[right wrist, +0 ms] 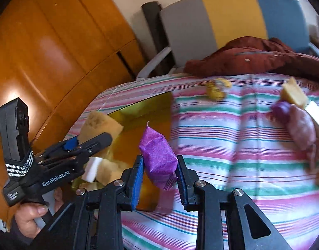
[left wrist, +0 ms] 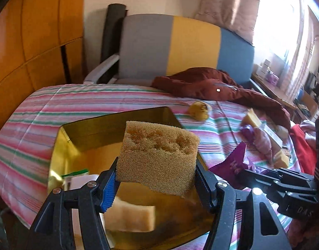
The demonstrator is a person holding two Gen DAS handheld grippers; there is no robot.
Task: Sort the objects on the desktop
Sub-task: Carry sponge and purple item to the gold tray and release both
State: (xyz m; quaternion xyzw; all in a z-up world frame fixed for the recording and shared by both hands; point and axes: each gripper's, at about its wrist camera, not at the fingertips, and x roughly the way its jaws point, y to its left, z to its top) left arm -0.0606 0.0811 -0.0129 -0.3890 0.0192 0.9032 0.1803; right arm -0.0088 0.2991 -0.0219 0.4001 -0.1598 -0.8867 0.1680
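Note:
My left gripper (left wrist: 156, 184) is shut on a tan sponge block (left wrist: 157, 156) and holds it over a gold tin box (left wrist: 76, 137). Inside the box lie a pale sponge piece (left wrist: 130, 216) and a white item (left wrist: 80, 183). My right gripper (right wrist: 160, 177) is shut on a purple wrapped packet (right wrist: 158, 156), which hangs by the right edge of the gold tin box (right wrist: 151, 106). In the right wrist view the left gripper (right wrist: 90, 143) shows at left with its sponge block (right wrist: 99, 125), held by a hand (right wrist: 28, 216). The right gripper (left wrist: 261, 176) and purple packet (left wrist: 232, 164) show at right in the left wrist view.
The box sits on a striped cloth (right wrist: 232, 145). On the cloth lie a yellow wrapped item (right wrist: 216, 89), a yellow sponge block (right wrist: 293, 93) and a pinkish-purple bundle (right wrist: 301, 125). A dark red garment (left wrist: 211, 85) lies at the back before a chair (left wrist: 170, 45). A wooden cabinet (right wrist: 45, 41) stands left.

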